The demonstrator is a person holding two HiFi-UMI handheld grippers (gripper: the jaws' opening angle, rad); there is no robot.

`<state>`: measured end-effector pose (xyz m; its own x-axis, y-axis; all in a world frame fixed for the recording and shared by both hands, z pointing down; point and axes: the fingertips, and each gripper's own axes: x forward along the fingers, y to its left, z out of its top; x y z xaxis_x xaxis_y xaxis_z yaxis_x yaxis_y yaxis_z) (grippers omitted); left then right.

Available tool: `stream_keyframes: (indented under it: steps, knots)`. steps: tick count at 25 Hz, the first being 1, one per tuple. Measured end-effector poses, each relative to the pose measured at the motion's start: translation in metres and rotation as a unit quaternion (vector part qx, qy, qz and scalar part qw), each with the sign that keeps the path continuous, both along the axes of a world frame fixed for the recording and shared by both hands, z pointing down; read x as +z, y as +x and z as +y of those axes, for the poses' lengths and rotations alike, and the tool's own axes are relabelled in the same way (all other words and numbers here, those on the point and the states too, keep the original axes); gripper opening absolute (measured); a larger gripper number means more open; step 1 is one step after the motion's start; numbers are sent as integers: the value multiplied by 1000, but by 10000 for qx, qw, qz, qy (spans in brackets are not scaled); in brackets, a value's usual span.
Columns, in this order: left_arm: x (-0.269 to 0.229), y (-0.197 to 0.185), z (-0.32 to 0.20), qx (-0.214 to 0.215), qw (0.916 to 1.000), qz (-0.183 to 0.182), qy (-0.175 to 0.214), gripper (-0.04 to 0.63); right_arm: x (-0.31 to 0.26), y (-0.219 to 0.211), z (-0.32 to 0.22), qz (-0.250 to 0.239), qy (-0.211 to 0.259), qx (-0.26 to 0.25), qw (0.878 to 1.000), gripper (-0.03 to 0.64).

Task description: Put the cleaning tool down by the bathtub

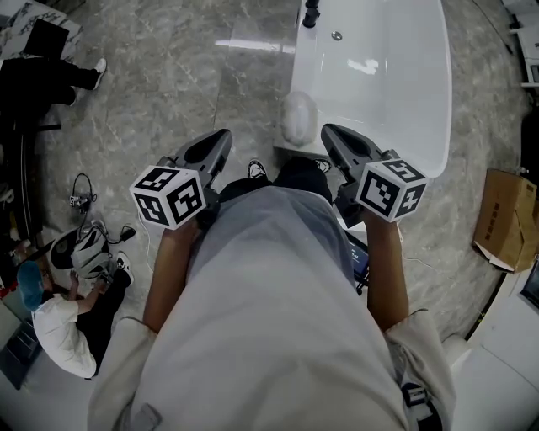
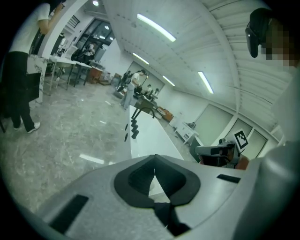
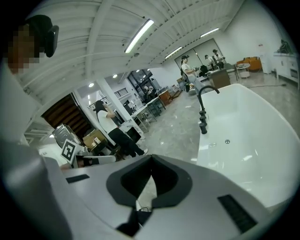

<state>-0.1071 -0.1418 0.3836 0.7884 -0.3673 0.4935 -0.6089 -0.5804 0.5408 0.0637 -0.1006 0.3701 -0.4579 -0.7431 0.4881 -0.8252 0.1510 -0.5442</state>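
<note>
Pale grey shirt (image 1: 269, 320), grey left gripper (image 1: 221, 140) and right gripper (image 1: 332, 135), black-and-white marker cubes (image 1: 168, 196), dark-padded jaws

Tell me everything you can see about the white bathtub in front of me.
The bathtub is a white, glossy, freestanding tub with a smooth rounded rim that reflects the ceiling lights. A dark faucet rises at its far left edge, and a small round metal fitting sits in the wall below it. No water or items show inside. It stands on the grey marbled floor, with a pale rounded object by its near left corner.
</note>
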Motion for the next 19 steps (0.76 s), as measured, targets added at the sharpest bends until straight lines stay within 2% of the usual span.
stream_keyframes:
  steps: [4,19]
  knots:
    - [-1,-1,-1,11,10000,-36,23,5,-2,-3,-1,-39,2,-30,10000,11]
    - [5,1,-4,6,9996,192,-188,5,5,1,-6,-420,-182,141,9989,11]
